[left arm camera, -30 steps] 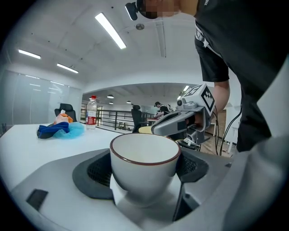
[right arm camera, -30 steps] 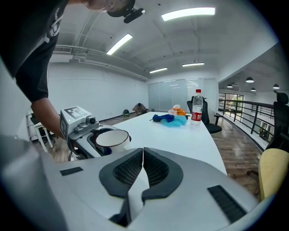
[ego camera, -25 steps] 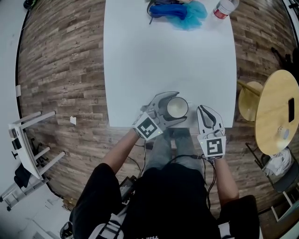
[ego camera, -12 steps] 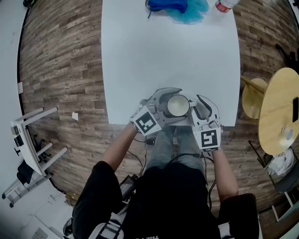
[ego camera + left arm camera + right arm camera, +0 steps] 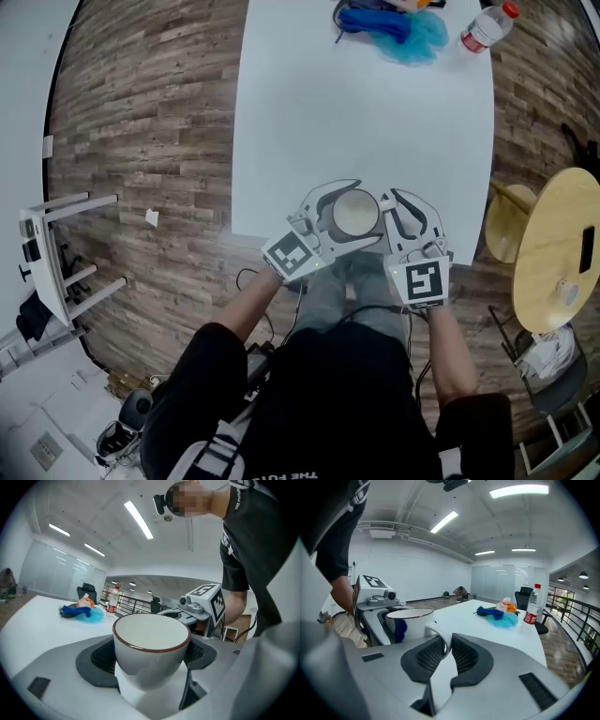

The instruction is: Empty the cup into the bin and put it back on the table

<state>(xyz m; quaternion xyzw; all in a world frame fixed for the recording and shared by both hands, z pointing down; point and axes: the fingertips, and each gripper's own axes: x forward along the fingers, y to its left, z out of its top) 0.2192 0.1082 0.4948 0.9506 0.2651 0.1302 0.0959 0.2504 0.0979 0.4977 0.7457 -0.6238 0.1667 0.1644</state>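
Observation:
A white cup (image 5: pixel 356 214) with a dark red rim sits at the near edge of the white table (image 5: pixel 366 112); its inside looks plain white. My left gripper (image 5: pixel 364 214) is shut on the cup's body (image 5: pixel 151 648), one pad on each side. My right gripper (image 5: pixel 385 217) comes in from the right. Its jaws have just been closing, and the cup's handle (image 5: pixel 439 637) is now pinched between the pads. In the right gripper view the cup (image 5: pixel 410 620) stands just beyond the jaws. No bin is in view.
A blue cloth bundle (image 5: pixel 394 23) and a plastic bottle (image 5: pixel 486 28) lie at the table's far end. A round wooden table (image 5: pixel 558 253) and a stool (image 5: pixel 506 220) stand to the right, a white rack (image 5: pixel 47 262) on the wood floor to the left.
My right gripper has moved left from beside the cup onto its handle, opening and then closing there. The left gripper has kept its hold on the cup.

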